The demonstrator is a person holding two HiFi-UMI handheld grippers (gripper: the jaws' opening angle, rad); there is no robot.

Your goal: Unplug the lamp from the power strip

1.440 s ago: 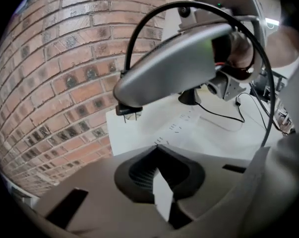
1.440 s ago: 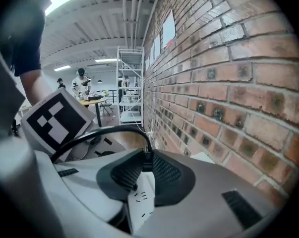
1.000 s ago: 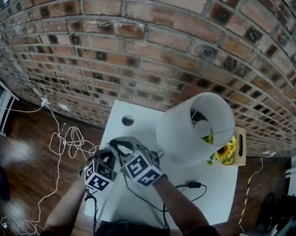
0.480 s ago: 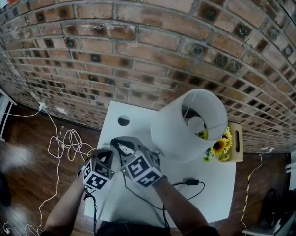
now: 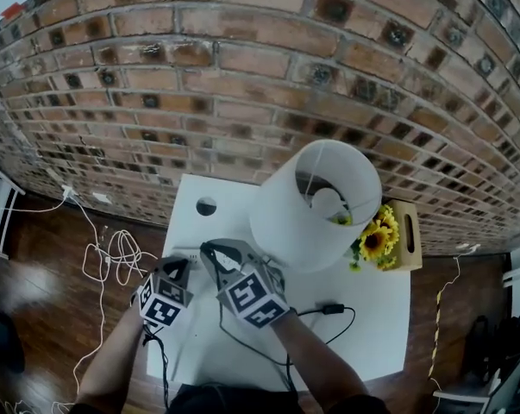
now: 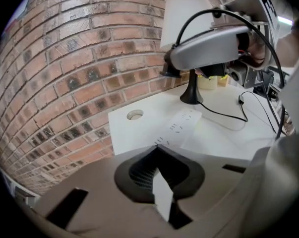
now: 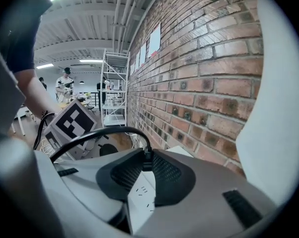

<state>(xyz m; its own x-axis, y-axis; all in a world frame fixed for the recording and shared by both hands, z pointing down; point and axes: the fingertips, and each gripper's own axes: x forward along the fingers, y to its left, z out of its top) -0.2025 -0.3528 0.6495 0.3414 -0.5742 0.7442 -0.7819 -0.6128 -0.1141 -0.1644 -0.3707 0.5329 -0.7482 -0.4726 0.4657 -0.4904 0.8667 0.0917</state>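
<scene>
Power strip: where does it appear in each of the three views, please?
Head view: power strip left of centre, on the white table.
Left gripper view: centre, just beyond the jaws.
Right gripper view: low centre, beneath the held plug.
Shared landmark: white lampshade.

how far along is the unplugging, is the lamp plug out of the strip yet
Done: the black plug is clear of the power strip, held in the air above the table. In hand: the right gripper pinches that plug, while the left gripper clamps the strip's near end. Left: probably just setting the plug down and letting go of both.
</scene>
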